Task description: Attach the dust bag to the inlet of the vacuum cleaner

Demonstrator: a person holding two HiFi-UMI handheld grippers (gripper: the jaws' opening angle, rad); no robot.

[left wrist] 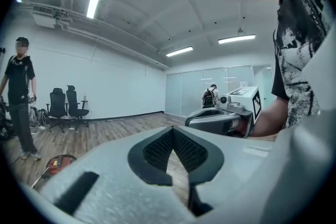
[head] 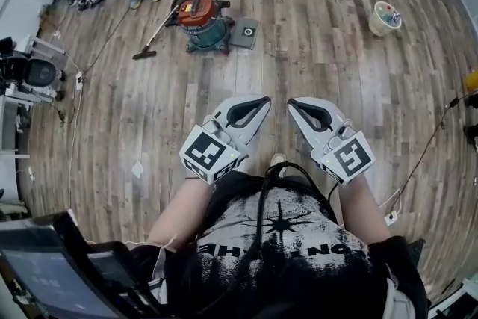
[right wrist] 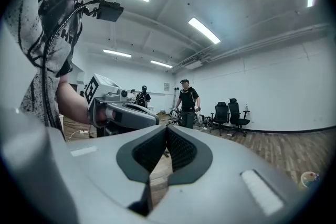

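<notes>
left tongs [head: 263,101], right tongs [head: 293,104] closed, empty; vacuum cleaner [head: 207,25] well apart; grey square [head: 245,32] beside, maybe dust bag.

1. The head view looks steeply down from the person's head. The torso [head: 287,250] fills the bottom edge, the left gripper [head: 258,105] and right gripper [head: 299,107] sit close beneath, and the floor [head: 336,71] runs off to the vacuum [head: 203,20], well away near the top.
2. The left gripper view rides on its gripper and faces roughly level across the room, with its own jaws very near.
3. The right gripper view does likewise.
4. Each gripper view catches the other gripper beside it. Both show the chairs [left wrist: 68,105]. The head and left gripper views share the vacuum.
</notes>
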